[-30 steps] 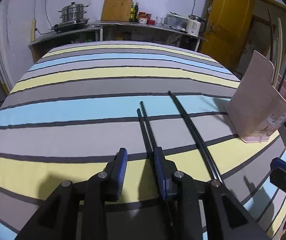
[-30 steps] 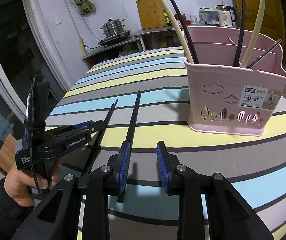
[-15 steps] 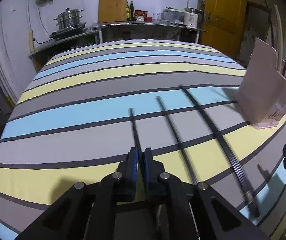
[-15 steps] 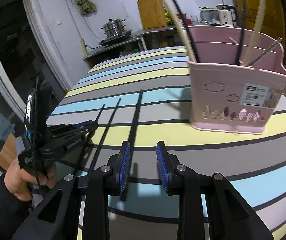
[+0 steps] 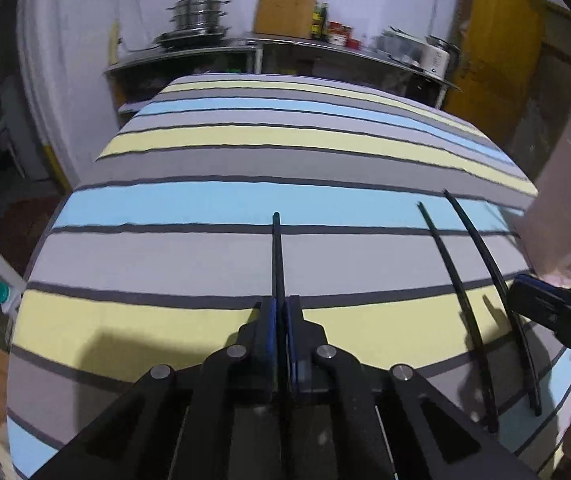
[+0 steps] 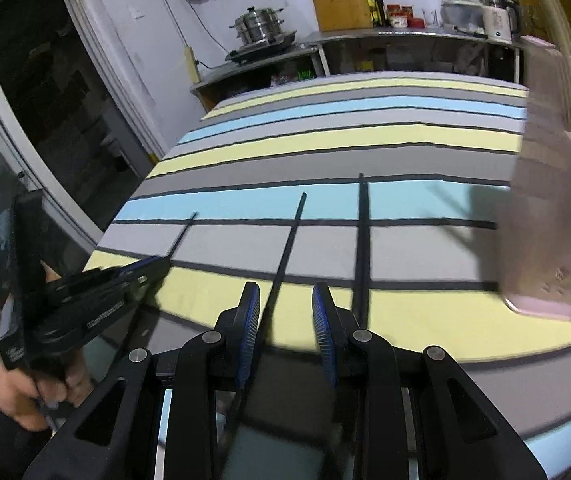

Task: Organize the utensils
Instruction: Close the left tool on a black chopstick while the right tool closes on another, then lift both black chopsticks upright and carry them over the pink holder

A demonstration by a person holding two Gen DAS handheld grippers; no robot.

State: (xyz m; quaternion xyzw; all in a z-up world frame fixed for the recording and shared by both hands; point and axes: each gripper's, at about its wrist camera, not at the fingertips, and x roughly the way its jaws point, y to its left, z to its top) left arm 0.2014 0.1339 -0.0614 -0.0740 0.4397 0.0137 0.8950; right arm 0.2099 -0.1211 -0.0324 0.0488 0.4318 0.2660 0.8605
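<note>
Starting at the lower left of the right wrist view, a person's hand (image 6: 25, 392) is gripping the left gripper (image 6: 157, 266), whose jaws are pinching one black chopstick (image 6: 183, 230) near its thick end, so the thin tip is pointing up toward the blue stripe of the striped tablecloth (image 6: 425, 320); the left wrist view is confirming this, with the blue pads closed narrow on the same chopstick (image 5: 276, 256) and the stick running straight up the centre of the frame. Holding it low on the shaft is probably leaving the long free end ready to drop into a holder. Moving to the middle of the right wrist view, the right gripper (image 6: 285, 322) is standing wide and empty, with a second chopstick (image 6: 291, 236) lying between its pads but not pressed by them, which suggests it is lining up to take that one. Just to the right, a third chopstick (image 6: 361, 240) is lying flat on the cloth, outside the jaws and roughly parallel, waiting its turn. At the far right edge, the pink utensil basket (image 6: 545, 240) is standing upright on the cloth, blurred, well apart from the loose sticks; its contents cannot be made out here.
</note>
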